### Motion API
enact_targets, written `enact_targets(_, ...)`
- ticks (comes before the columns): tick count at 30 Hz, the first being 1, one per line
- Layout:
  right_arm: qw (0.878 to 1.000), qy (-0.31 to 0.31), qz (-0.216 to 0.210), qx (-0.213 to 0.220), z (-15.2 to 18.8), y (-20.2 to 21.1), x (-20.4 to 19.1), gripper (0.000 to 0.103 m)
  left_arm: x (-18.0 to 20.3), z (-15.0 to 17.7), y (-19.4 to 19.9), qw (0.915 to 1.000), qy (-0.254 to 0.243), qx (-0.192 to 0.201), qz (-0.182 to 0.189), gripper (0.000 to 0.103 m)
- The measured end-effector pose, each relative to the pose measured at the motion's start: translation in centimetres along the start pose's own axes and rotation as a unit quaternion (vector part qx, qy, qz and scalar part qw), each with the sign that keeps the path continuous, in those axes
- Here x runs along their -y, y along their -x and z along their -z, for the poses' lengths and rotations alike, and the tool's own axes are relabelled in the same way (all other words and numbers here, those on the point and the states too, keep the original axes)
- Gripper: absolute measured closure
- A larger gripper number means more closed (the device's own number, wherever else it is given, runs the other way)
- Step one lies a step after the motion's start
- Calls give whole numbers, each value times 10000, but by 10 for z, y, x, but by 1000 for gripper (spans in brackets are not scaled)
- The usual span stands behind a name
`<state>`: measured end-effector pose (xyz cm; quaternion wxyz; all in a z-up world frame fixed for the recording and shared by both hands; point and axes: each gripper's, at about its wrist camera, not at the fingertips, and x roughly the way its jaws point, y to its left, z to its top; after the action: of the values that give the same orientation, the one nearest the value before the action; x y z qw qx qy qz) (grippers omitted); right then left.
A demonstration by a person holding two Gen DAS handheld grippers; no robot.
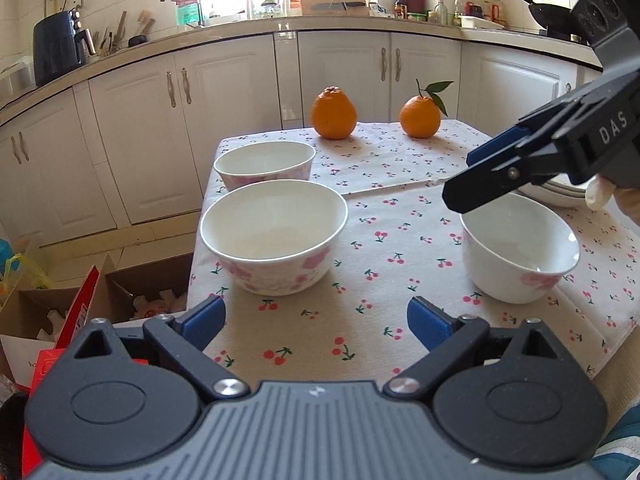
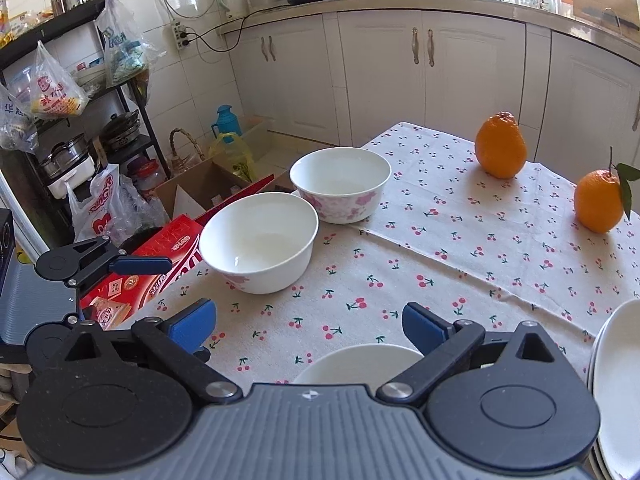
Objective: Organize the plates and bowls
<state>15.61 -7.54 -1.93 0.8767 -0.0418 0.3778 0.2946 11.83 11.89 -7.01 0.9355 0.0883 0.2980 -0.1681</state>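
Bowls of white porcelain with pink flowers are spread on the cherry-print tablecloth [image 1: 360, 240]. The left gripper [image 1: 316, 322] is held with fingers apart, empty; one bowl [image 1: 274, 236] lies just ahead-left, another [image 1: 265, 164] beyond it. The right gripper [image 2: 310, 326], also spread and empty, hovers above a third bowl [image 1: 520, 246], with stacked white plates [image 2: 618, 380] beside it to the right.

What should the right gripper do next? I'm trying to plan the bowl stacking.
Probably lower the right gripper onto the near rim of the lone bowl just below it and close. Its jaws are open and empty, as are the left gripper's. The two other bowls sit together across the cloth, so this one seems the natural one to carry over and nest.
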Motion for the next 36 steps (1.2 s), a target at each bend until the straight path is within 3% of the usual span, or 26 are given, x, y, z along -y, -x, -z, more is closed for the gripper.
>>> enact_targets(15, 9989, 223, -247, -320, -41, -47, -9, 2, -25, -13, -33, 9995, -28, 29, -302, 6)
enact_targets(22, 9968, 446, -375, -541, -59, -79, -13, 4, -29, -19, -47, 9998, -30, 57, -188, 6)
enact_targets(36, 9929, 415, -670, -893, -74, -117, -11, 25, -30, -19, -53, 9999, -133, 67, 83, 10)
